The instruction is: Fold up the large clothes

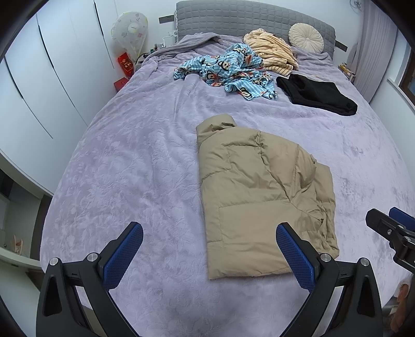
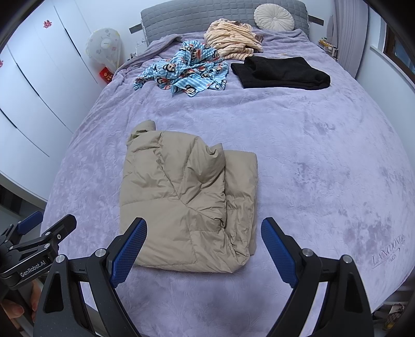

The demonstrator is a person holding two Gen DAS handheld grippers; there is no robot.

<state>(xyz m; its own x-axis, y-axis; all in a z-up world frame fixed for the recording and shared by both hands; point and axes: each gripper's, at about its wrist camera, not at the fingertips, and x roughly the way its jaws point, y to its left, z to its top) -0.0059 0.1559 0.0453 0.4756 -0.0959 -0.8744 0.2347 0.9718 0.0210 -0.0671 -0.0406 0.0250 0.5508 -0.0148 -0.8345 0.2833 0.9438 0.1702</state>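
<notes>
A beige puffer jacket [image 1: 256, 191] [image 2: 189, 197] lies folded in on itself on the purple bedspread [image 1: 129, 168] [image 2: 324, 160], collar toward the headboard. My left gripper [image 1: 208, 228] hovers open above the near edge of the bed, its right pad just over the jacket's lower corner, nothing between the pads. My right gripper [image 2: 203, 224] is open too, held above the jacket's near hem without touching it. Each gripper shows at the edge of the other's view: the right gripper [image 1: 389, 223] and the left gripper [image 2: 49, 225].
Farther up the bed lie a blue cartoon-print garment [image 1: 228, 70] [image 2: 184, 70], a striped cream garment [image 1: 272, 51] [image 2: 230, 39] and a folded black garment [image 1: 316, 94] [image 2: 280, 72]. A round cushion [image 1: 306, 39] leans on the grey headboard [image 1: 233, 15]. White wardrobes [image 1: 39, 85] stand left.
</notes>
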